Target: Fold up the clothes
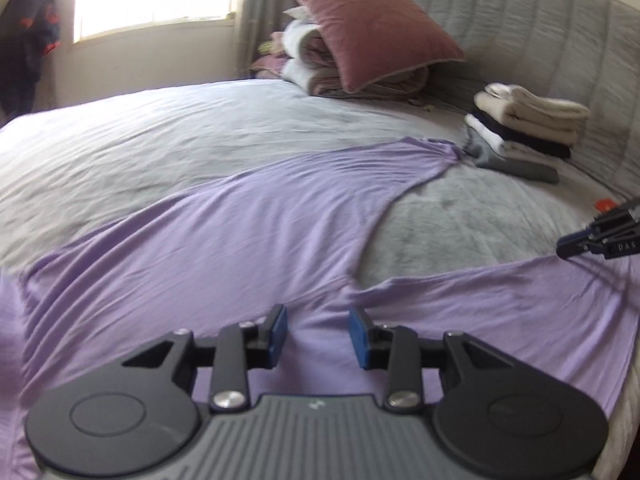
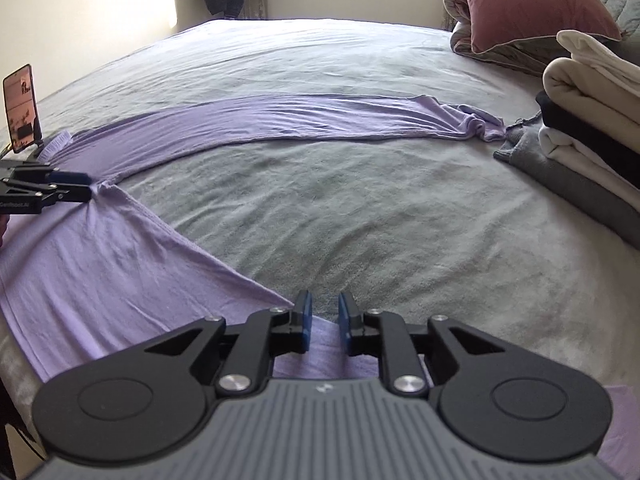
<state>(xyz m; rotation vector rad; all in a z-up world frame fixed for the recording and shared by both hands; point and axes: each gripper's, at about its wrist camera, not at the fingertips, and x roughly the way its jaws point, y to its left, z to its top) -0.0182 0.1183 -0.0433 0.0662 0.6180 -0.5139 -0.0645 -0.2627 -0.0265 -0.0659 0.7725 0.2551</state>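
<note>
Currently, the lilac garment [image 1: 224, 232] lies spread flat across the grey bed cover [image 1: 460, 216], one long part reaching towards the folded stack [image 1: 528, 128]. The left gripper [image 1: 318, 336] hovers over the cloth, jaws apart, gripping nothing. The right gripper [image 2: 322, 322] sits at the garment's near edge, jaws narrowly parted, fabric beneath them, not pinched.

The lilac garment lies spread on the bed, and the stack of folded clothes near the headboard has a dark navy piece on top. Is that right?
Not quite. The top of the stack of folded clothes is cream; the navy piece sits lower down, as the left wrist view shows. The lilac garment does lie spread on the bed, and the stack is near the headboard.
</note>
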